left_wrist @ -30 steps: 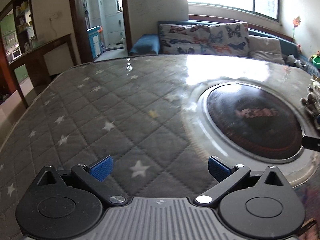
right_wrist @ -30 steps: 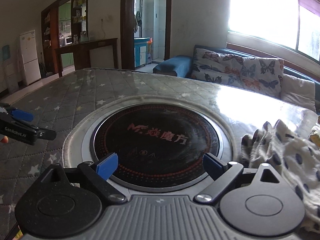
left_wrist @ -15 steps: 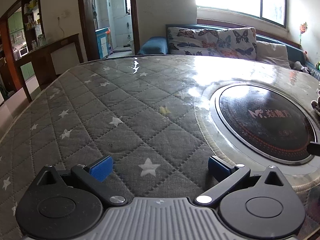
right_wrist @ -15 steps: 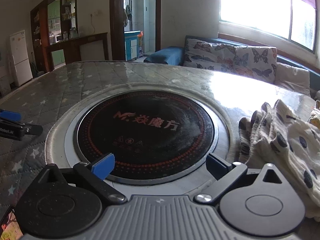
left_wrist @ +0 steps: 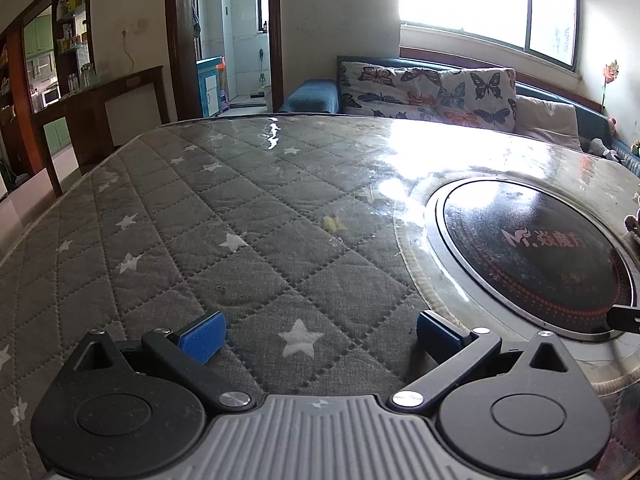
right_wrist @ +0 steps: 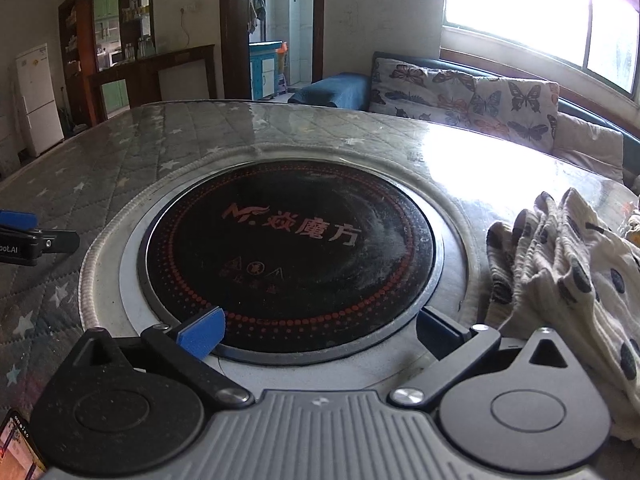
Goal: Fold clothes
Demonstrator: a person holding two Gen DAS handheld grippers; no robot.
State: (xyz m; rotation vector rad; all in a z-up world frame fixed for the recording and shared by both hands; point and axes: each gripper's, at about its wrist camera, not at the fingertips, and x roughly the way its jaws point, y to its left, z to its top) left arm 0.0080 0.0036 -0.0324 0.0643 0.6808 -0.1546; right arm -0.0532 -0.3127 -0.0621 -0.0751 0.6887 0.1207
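Both my tongs are spread and hold nothing: left tongs (left_wrist: 318,330) over the quilted tabletop (left_wrist: 248,216), right tongs (right_wrist: 318,330) at the near rim of the round cooker (right_wrist: 288,252). Over the last second the views lowered slightly; neither closed in. The spotted cloth (right_wrist: 568,276) lies rumpled right of the cooker, just beside my right tongs, unfolded.
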